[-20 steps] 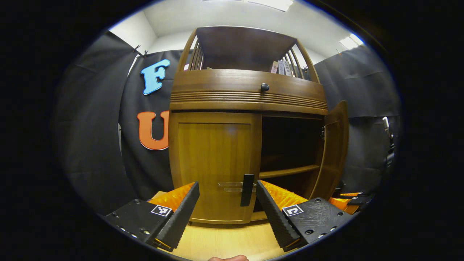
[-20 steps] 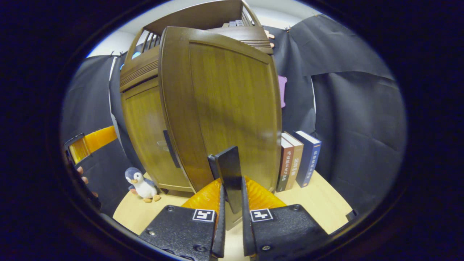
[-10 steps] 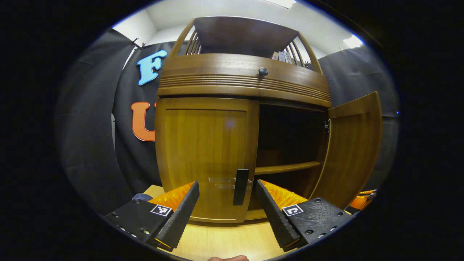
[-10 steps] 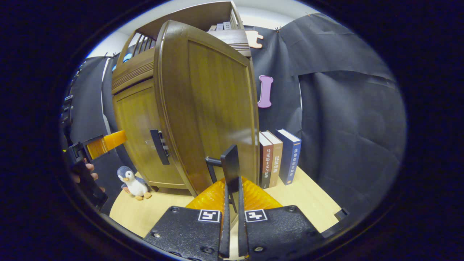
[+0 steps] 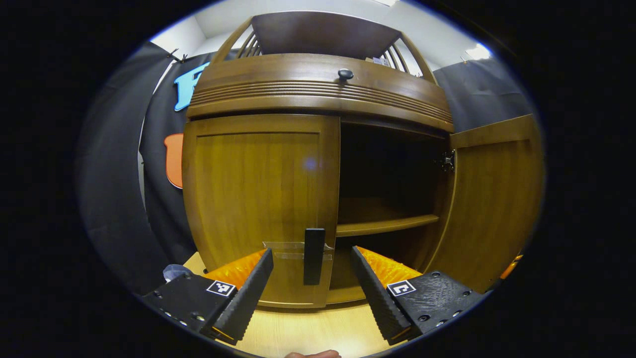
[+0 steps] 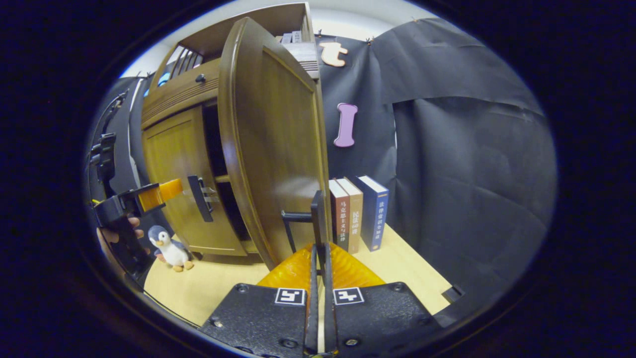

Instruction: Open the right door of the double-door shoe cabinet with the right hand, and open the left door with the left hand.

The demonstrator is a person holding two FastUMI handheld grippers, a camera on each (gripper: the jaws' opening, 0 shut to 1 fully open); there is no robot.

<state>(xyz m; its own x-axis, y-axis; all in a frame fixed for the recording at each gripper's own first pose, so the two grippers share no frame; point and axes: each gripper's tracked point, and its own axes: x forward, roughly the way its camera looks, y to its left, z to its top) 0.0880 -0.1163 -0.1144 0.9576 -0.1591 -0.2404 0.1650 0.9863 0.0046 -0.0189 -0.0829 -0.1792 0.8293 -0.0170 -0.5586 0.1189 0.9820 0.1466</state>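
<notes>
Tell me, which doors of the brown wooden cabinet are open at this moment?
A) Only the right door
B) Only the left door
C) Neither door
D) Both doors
A: in the left gripper view the right wooden door is swung wide, showing the dark inside shelf, while the left wooden door sits flat against the brown wooden cabinet, its black bar handle between the left gripper's open fingers, ungrasped.
</notes>
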